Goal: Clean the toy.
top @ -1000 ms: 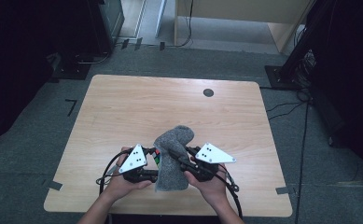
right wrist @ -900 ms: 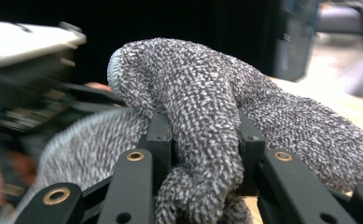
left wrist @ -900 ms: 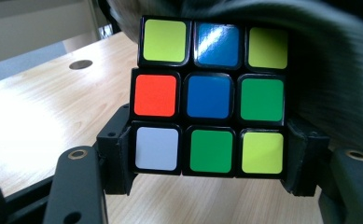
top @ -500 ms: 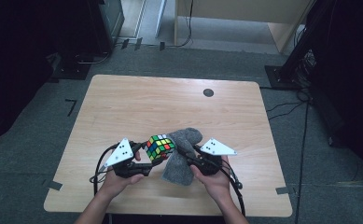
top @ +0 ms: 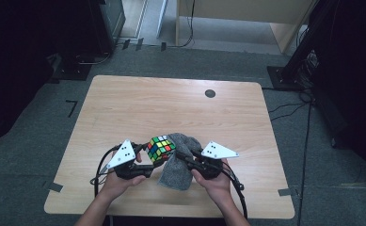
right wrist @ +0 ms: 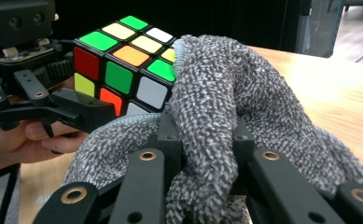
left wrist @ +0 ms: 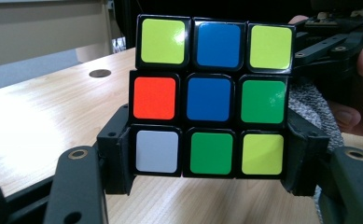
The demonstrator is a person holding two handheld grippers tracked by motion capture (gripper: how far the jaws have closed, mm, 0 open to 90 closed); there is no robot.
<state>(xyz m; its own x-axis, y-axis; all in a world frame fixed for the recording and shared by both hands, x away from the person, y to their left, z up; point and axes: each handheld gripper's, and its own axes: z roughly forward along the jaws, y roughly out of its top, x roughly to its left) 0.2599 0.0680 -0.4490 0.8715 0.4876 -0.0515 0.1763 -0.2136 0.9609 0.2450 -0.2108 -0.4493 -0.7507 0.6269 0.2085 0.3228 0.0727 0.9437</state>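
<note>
A scrambled colour cube (top: 161, 148) is held just above the near part of the wooden table (top: 171, 103). My left gripper (top: 151, 161) is shut on its lower layer, a pad on either side (left wrist: 207, 158). The cube's blue-centred face (left wrist: 212, 102) looks at the left gripper's camera. A grey knitted cloth (top: 176, 167) hangs to the right of the cube and leans against its side (right wrist: 272, 116). My right gripper (top: 186, 157) is shut on a bunched fold of the cloth (right wrist: 202, 140); its jaws have just been closing on it. The cube (right wrist: 123, 70) shows uncovered beside the cloth.
A round black grommet (top: 210, 93) is set in the far part of the table. Cables trail from both grippers over the near edge. Dark stands and cables are on the floor around the table, with a wooden cabinet (top: 237, 19) behind.
A second ago the cloth lay over the cube and hid it. The cloth has been drawn off to the right, and the cube now shows bare in the left gripper.
</note>
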